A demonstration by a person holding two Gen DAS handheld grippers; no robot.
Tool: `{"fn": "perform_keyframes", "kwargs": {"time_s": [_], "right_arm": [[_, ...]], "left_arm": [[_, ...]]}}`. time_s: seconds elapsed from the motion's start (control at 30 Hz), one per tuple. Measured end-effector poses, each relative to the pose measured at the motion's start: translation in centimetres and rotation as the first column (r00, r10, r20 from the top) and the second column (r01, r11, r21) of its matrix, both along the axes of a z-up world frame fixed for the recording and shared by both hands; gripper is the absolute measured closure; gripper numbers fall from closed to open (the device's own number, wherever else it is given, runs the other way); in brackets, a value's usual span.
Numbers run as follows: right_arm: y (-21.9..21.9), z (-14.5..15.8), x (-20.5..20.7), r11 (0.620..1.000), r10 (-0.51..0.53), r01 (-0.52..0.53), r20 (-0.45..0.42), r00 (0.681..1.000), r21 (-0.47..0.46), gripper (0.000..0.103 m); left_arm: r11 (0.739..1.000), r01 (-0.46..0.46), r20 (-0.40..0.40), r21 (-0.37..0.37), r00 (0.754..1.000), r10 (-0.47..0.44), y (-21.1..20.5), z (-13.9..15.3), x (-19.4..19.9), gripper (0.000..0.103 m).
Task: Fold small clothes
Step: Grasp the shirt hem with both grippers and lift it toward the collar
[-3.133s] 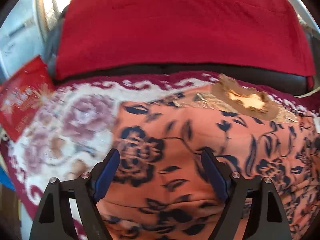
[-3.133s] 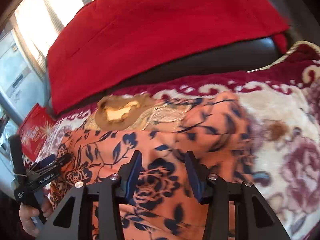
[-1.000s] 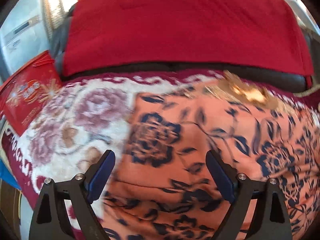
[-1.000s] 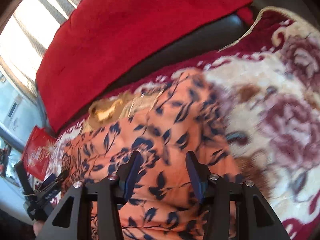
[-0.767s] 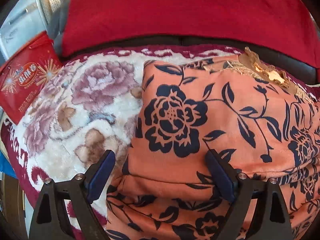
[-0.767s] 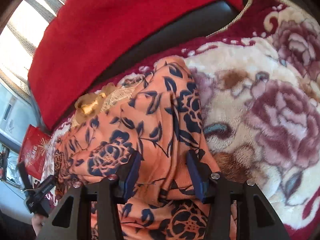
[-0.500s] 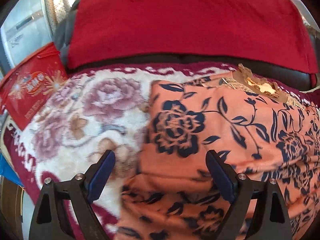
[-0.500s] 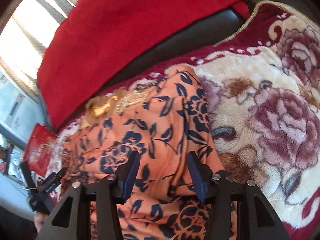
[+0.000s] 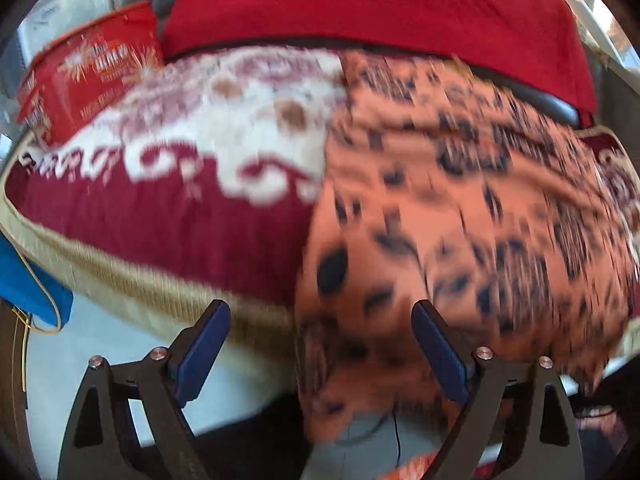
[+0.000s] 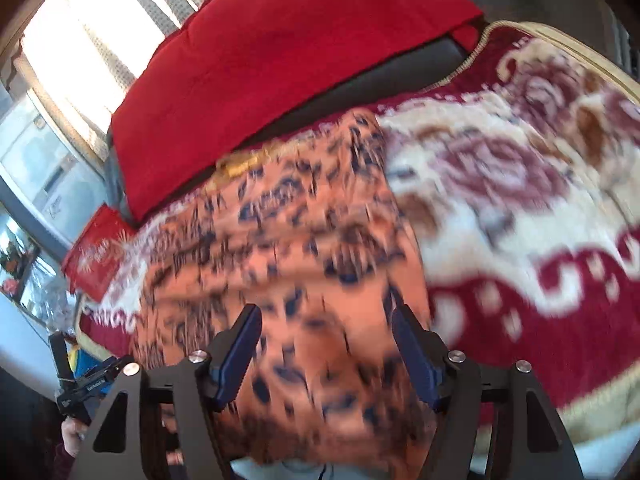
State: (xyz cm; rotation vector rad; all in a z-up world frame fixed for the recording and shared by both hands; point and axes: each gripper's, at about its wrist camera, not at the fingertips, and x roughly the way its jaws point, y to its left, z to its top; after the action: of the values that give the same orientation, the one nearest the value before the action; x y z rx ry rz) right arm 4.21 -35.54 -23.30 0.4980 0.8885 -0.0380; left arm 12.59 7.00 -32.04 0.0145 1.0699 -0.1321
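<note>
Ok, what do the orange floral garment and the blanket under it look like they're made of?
The orange floral garment looks like thin, soft woven or knit cloth with a matte printed pattern: it drapes limply over the blanket's edge. Motion blur hides the weave. The blanket looks like thick plush fleece, probably synthetic: its flower pattern has a fuzzy pile, and a beige ribbed binding runs along its edge.

Orange navy-floral garment (image 9: 460, 208), blurred, seemingly draped over edge

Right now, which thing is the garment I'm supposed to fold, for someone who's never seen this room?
Find the big red cushion at the back, then the plush cream-and-maroon rose blanket spread below it. The garment lies on that blanket, hanging over its near edge: the only orange cloth here, printed with dark navy flowers.
</note>
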Motion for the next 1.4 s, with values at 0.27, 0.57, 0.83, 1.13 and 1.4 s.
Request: {"fn": "perform_keyframes", "kwargs": {"time_s": [0.27,0.57,0.83,1.13,1.4], "right_arm": [[0.9,-4.1,-6.5,0.999,0.012,-0.025,-0.283,0.959,-0.044,0.031],[1.4,-10.0,-6.6,1.000,0.003,-0.010,-0.415,0.910,-0.015,0.031],[0.7,-13.1,-5.9,0.997,0.004,0.028,-0.426,0.905,0.067,0.031],[0.8,-14.1,-5.6,0.996,0.039,-0.002,-0.390,0.920,0.095,0.082],[2.7,-9.5,-7.3,0.990,0.124,-0.099,-0.281,0.952,0.103,0.092]], "left_arm": [[1.000,-0.006,-0.144,-0.016,0.990,0.003,2.5,-2.8,-2.0,0.011],[0.990,-0.049,-0.289,-0.136,0.957,0.008,4.4,-5.6,-1.7,0.011],[0.965,-0.139,-0.397,-0.222,0.917,0.041,5.5,-9.1,-0.3,0.011],[0.914,-0.167,-0.408,-0.369,0.913,0.002,6.8,-11.5,-0.1,0.095],[0.834,-0.093,-0.253,-0.544,0.966,-0.057,7.5,-7.7,-0.7,0.098]]}}
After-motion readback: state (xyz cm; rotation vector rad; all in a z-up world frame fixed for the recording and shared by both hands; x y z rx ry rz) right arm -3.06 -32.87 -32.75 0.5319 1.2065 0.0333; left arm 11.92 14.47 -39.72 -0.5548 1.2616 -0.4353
